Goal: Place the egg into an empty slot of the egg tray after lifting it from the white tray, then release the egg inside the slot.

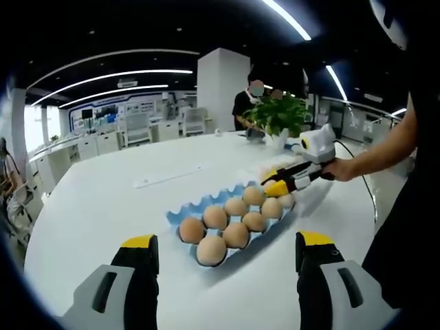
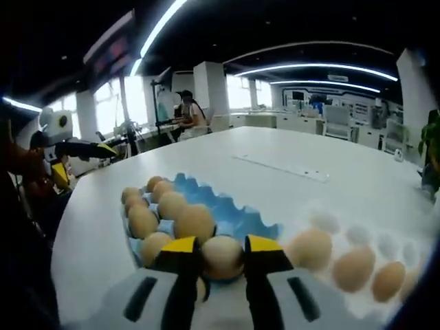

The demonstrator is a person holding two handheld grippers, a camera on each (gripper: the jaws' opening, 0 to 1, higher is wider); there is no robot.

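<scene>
A brown egg [image 2: 221, 258] is pinched between the yellow-tipped jaws of my right gripper [image 2: 221, 251], which is shut on it. It hangs over the near end of the blue egg tray [image 2: 230, 214], which holds several eggs and has bare slots along its far side. The white tray [image 2: 330, 223] lies to the right with three eggs in it. In the left gripper view the right gripper [image 1: 271, 184] reaches over the far end of the blue egg tray [image 1: 179, 216]. My left gripper [image 1: 227, 242] stands open short of the tray, nothing between its jaws.
The round white table [image 1: 103, 206] carries a thin white strip [image 1: 170, 177] behind the tray. A potted plant [image 1: 278, 113] stands at its far edge, with a person behind it. The left gripper [image 2: 86, 148] shows at the table's left edge.
</scene>
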